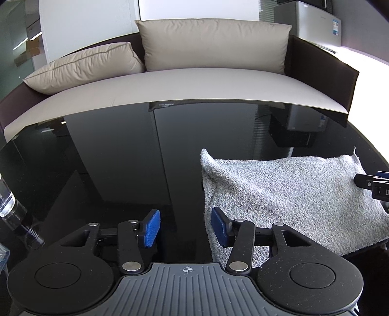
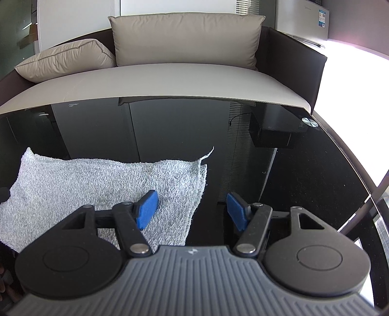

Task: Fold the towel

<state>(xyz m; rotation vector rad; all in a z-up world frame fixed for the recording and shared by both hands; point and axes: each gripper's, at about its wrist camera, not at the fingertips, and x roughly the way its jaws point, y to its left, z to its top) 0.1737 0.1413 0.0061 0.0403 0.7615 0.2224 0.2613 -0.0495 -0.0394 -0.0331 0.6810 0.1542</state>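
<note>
Item: towel (image 1: 287,201). A pale grey terry cloth is laid on a glossy black table (image 1: 109,158); the pile is looped and mottled, and the hems are slightly frayed. It is seen as a rough rectangle, rumpled, with shallow ridges across its middle. In the left wrist view one far corner is raised in a small peak; in the right wrist view the other far corner (image 2: 209,152) is curled up to a point. Whether the cloth is a single layer or already doubled cannot be told.

Item: left gripper (image 1: 186,228). The jaws are held partly apart, with bare table seen between the blue pads. The right-hand pad (image 1: 218,228) is set at the towel's left edge; contact cannot be confirmed. Nothing is gripped. The tool is angled downward toward the table.

Item: right gripper (image 2: 192,211). The jaws are spread wider. The left-hand pad (image 2: 147,210) is seen over the towel near its right edge, the other pad (image 2: 237,211) over bare table, so that the edge lies between them. The cloth is not pinched. The tool is likewise tilted downward. Its tip is also caught at the right border of the left wrist view, at the towel's far side.

Item: surroundings. A clear bottle (image 1: 9,209) is glimpsed at the table's left margin. Beyond the table a sofa (image 1: 184,85) with a beige seat, dark frame and two beige cushions (image 1: 214,46) is recorded; behind it, a grey appliance (image 1: 313,21).
</note>
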